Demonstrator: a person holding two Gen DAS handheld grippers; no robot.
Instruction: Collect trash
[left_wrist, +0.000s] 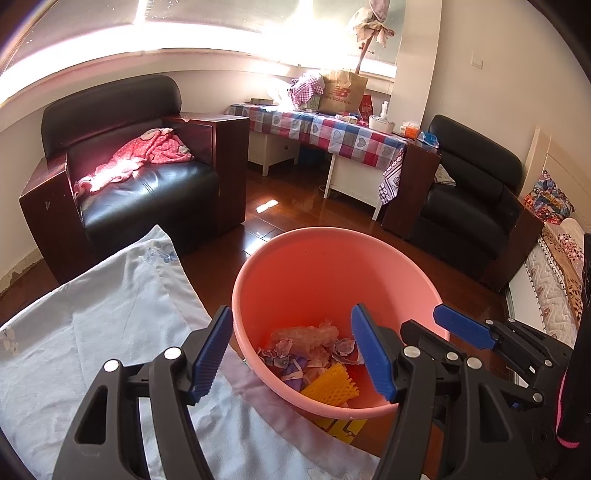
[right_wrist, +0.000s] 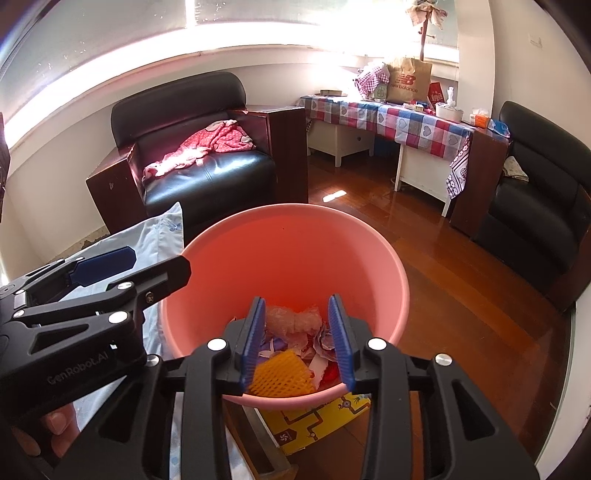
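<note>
A pink bucket stands on the floor beside a cloth-covered surface. At its bottom lie a yellow foam net, crumpled clear film and torn paper scraps. My left gripper hangs over the bucket's near left rim, open wide, nothing between its blue pads. My right gripper hovers above the bucket's near side, open, its pads apart and empty, with the trash below them. Each gripper shows in the other view, the right one and the left one.
A pale blue cloth lies left of the bucket. A yellow printed board sits under the bucket. Two black armchairs, a checked-cloth table and shiny wooden floor lie beyond.
</note>
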